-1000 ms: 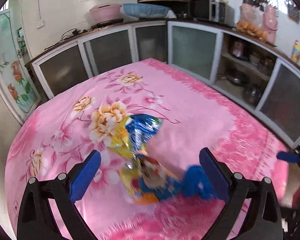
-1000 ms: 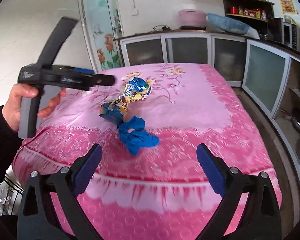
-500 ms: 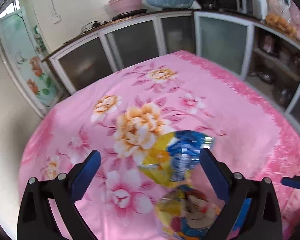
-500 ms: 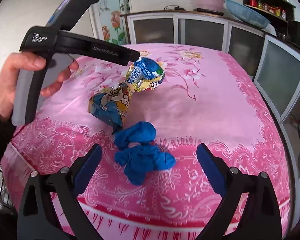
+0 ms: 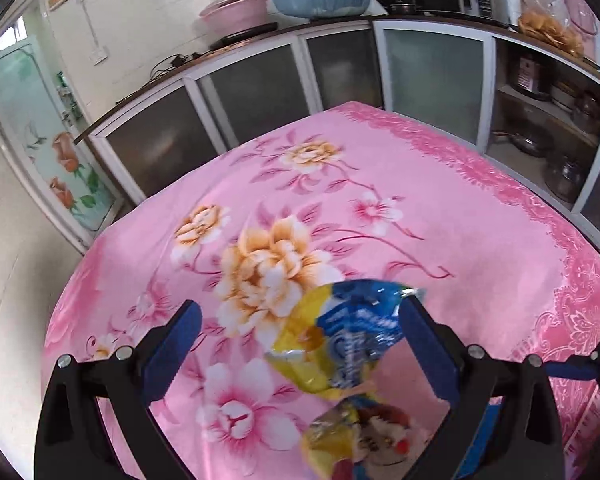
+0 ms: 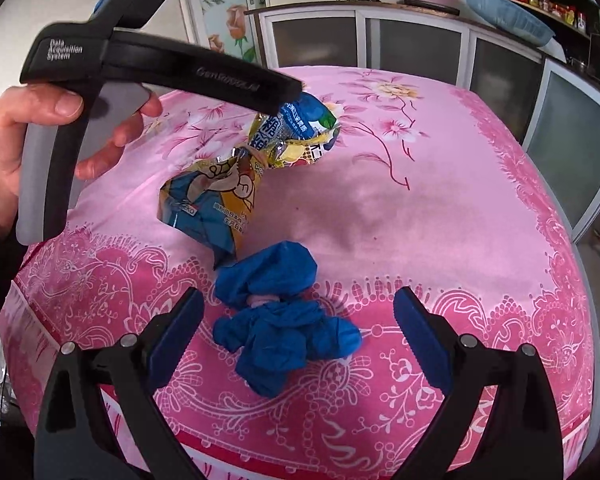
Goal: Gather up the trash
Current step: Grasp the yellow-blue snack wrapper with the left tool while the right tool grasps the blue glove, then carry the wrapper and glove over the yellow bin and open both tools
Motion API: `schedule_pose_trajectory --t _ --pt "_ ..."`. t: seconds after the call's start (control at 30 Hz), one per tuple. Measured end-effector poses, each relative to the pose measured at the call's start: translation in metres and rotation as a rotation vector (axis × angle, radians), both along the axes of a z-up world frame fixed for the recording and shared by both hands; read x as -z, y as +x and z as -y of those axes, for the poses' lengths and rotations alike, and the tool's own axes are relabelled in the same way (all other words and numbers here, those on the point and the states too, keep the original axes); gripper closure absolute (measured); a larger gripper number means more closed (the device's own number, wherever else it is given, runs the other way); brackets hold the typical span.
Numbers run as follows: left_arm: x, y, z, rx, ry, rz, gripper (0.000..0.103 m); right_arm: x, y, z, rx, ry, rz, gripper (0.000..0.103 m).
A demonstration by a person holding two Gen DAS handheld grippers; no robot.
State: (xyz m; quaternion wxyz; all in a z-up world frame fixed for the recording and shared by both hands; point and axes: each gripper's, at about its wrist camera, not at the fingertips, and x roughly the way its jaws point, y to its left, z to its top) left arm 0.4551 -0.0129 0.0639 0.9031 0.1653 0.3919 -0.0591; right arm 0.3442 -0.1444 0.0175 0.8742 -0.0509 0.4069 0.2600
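Note:
A crumpled yellow and blue snack wrapper (image 5: 340, 348) lies on the pink floral tablecloth (image 5: 460, 220). My left gripper (image 5: 300, 336) is open, with the wrapper's far end between its fingers. The wrapper also shows in the right wrist view (image 6: 236, 184), under the left gripper's body (image 6: 160, 68). A crumpled blue glove (image 6: 280, 316) lies near the table's front edge. My right gripper (image 6: 298, 328) is open, with the glove between its fingers.
Grey-fronted cabinets (image 5: 260, 92) run behind and to the right of the table. Pink (image 5: 236, 12) and blue (image 5: 320, 0) basins sit on the counter. A person's hand (image 6: 28, 140) holds the left gripper. The tablecloth hangs over the front edge (image 6: 340, 420).
Both grippers have moved closer to the trash. The left gripper has advanced over the wrapper toward its far end. The right gripper has closed in on the blue glove.

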Motion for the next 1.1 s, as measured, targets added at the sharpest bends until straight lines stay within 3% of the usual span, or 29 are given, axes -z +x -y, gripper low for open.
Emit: schedule_pose_trajectory --t 0.17,0.33,0.37,0.4,0.43,0.47,0.5,0.6,0.83,1.1 --pt "0.015 0.012 0.018 0.009 0.065 -0.039 0.008 0.004 0.005 -0.003 -0.004 -0.003 -0.022 0.012" --pt "0.031 0.03 0.012 -0.02 -0.018 -0.127 0.008 0.009 0.012 -0.01 -0.016 -0.023 -0.043 0.017" --pt "0.034 0.031 0.009 -0.026 -0.044 -0.141 0.01 0.012 0.014 -0.012 -0.017 -0.044 -0.06 0.033" --pt "0.037 0.032 0.007 -0.031 -0.067 -0.158 0.028 0.014 0.015 -0.015 -0.017 -0.067 -0.071 0.057" --pt "0.04 0.034 0.005 -0.038 -0.082 -0.177 0.045 0.017 0.017 -0.017 -0.016 -0.097 -0.078 0.067" --pt "0.042 0.036 0.002 -0.043 -0.103 -0.196 0.045 0.018 0.017 -0.017 -0.011 -0.11 -0.072 0.074" --pt "0.042 0.037 0.0 -0.049 -0.118 -0.198 0.053 0.017 0.016 -0.018 -0.01 -0.115 -0.067 0.083" --pt "0.036 0.036 -0.003 -0.053 -0.141 -0.204 0.083 0.012 0.014 -0.014 -0.003 -0.085 -0.061 0.088" --pt "0.001 0.014 -0.024 -0.025 -0.292 -0.177 0.088 -0.022 -0.011 0.002 -0.003 -0.004 -0.008 0.089" --pt "-0.051 -0.05 -0.032 0.058 -0.353 -0.07 0.087 -0.056 -0.056 0.058 0.092 0.081 0.026 0.089"
